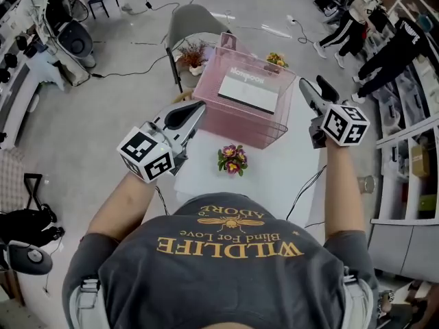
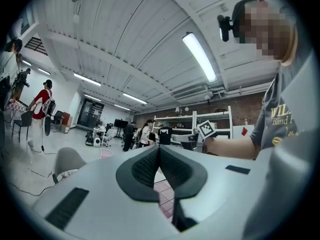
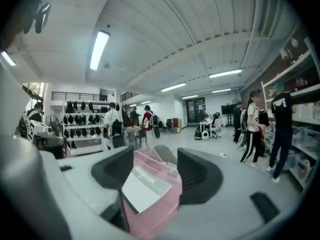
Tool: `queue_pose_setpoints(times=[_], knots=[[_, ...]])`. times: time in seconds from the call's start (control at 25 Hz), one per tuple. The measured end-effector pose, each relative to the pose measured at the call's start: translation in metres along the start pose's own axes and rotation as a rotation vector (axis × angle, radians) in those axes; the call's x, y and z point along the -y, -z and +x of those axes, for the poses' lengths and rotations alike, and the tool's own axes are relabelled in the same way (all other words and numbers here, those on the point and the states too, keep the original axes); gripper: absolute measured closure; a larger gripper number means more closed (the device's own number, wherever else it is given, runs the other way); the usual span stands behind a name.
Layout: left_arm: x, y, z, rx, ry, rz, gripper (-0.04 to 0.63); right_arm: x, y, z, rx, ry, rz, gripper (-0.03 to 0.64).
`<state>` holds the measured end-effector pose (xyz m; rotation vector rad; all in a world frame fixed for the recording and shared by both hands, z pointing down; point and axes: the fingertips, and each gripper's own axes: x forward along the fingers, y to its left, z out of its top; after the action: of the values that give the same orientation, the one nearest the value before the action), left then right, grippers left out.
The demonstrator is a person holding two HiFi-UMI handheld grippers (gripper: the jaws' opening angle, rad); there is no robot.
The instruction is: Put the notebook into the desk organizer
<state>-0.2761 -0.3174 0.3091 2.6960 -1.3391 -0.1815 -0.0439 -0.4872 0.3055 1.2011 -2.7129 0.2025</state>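
Notebook [image 1: 248,93] lies inside the pink desk organizer [image 1: 233,123]; we judge placement done. Right tongs [image 1: 317,89] spread, empty; left tongs [image 1: 186,114] pressed together. Next, we draw both clear.

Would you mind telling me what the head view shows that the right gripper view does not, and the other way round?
Only the head view: the left gripper, shut, and the small flower pot on the white table. Only the right gripper view: a wall rack of dark gear and the ceiling lights. Both: the right gripper, open, and the pink desk organizer with the notebook lying in it.
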Motion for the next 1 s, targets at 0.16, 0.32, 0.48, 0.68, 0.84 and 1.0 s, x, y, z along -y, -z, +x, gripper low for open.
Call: queue_pose_setpoints(times=[0.16,0.32,0.48,0.68,0.84,1.0], knots=[[0.025,-0.002,0.016,0.011,0.012,0.014,0.598,0.0,-0.015,-0.055,0.098,-0.036,0.019,0.374],[0.058,-0.004,0.034,0.02,0.039,0.026,0.598,-0.005,-0.007,-0.107,0.132,-0.058,0.005,0.405],[0.085,-0.002,0.042,0.029,0.053,0.026,0.598,-0.009,0.014,-0.15,0.135,-0.061,0.016,0.472],[0.106,0.008,0.057,0.029,0.044,0.031,0.598,0.011,0.045,-0.195,0.157,-0.013,0.048,0.613],[0.119,0.016,0.064,0.022,0.034,0.034,0.598,0.024,0.075,-0.215,0.126,-0.003,0.07,0.615],[0.127,0.023,0.065,0.013,0.031,0.029,0.598,0.024,0.09,-0.219,0.104,-0.016,0.061,0.615]])
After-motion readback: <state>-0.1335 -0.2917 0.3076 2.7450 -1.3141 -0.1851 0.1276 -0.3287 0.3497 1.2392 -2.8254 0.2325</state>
